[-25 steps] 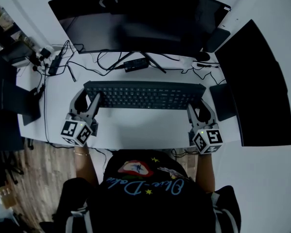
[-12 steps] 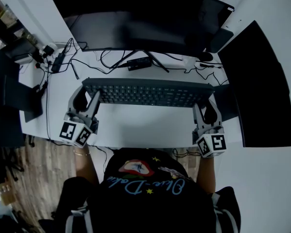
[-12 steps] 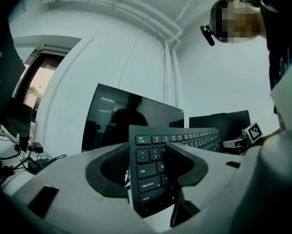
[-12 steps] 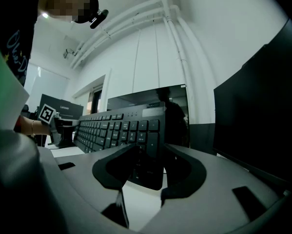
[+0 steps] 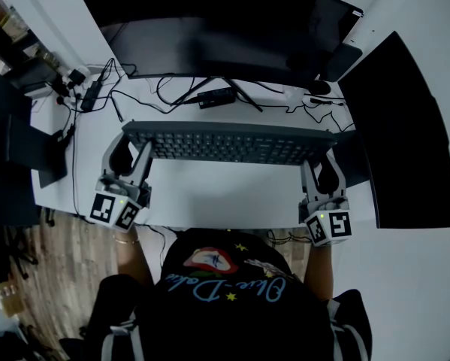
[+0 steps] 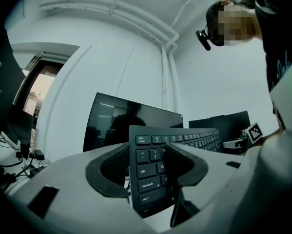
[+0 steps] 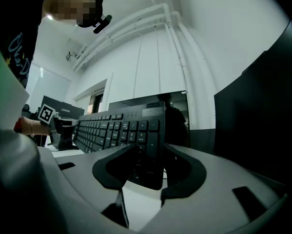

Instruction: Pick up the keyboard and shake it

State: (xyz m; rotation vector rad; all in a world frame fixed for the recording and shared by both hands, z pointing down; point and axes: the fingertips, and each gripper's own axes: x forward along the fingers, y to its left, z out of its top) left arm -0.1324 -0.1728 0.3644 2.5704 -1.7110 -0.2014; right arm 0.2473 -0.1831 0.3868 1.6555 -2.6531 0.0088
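A long black keyboard [image 5: 228, 143] hangs level above the white desk [image 5: 217, 195], carried by its two short ends. My left gripper [image 5: 129, 145] is shut on the left end, its pads clamping the edge by the esc and tab keys [image 6: 148, 172]. My right gripper [image 5: 322, 160] is shut on the right end, by the number pad [image 7: 146, 140]. In the left gripper view the keyboard [image 6: 184, 143] stretches away towards the other gripper's marker cube [image 6: 254, 132]. The keyboard's underside is hidden.
A wide curved monitor [image 5: 217, 28] stands behind the keyboard on a splayed stand, with cables [image 5: 134, 96] and a small black box [image 5: 215, 96] under it. A second dark screen [image 5: 394, 126] is at the right, a laptop [image 5: 14, 153] at the left.
Both grippers have risen together with the keyboard, which has come up off the desk toward the camera. The grips on its two ends have stayed the same.
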